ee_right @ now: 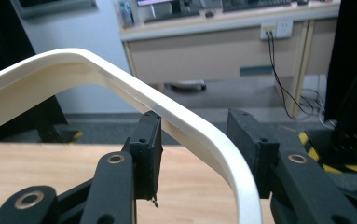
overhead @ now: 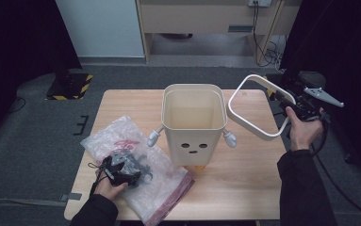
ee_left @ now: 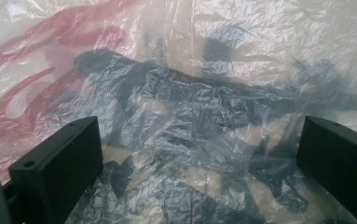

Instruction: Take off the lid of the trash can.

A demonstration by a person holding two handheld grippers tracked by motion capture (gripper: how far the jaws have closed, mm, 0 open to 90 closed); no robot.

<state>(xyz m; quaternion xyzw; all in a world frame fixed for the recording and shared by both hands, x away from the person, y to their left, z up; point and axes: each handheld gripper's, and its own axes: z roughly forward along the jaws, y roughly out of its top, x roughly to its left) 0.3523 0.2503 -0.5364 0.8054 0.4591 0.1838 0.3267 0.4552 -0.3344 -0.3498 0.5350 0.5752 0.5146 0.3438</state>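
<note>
A: At left?
B: The left gripper [overhead: 121, 170] rests on the clear plastic bag [overhead: 107, 136], jaws spread wide, nothing clamped.
A: Centre?
B: The cream bin [overhead: 194, 125] stands upright on the table [overhead: 244, 174].
A: At right?
B: The right gripper [overhead: 295, 104] clasps the bin's rim ring [overhead: 244, 92], held tilted beside the bin.
</note>
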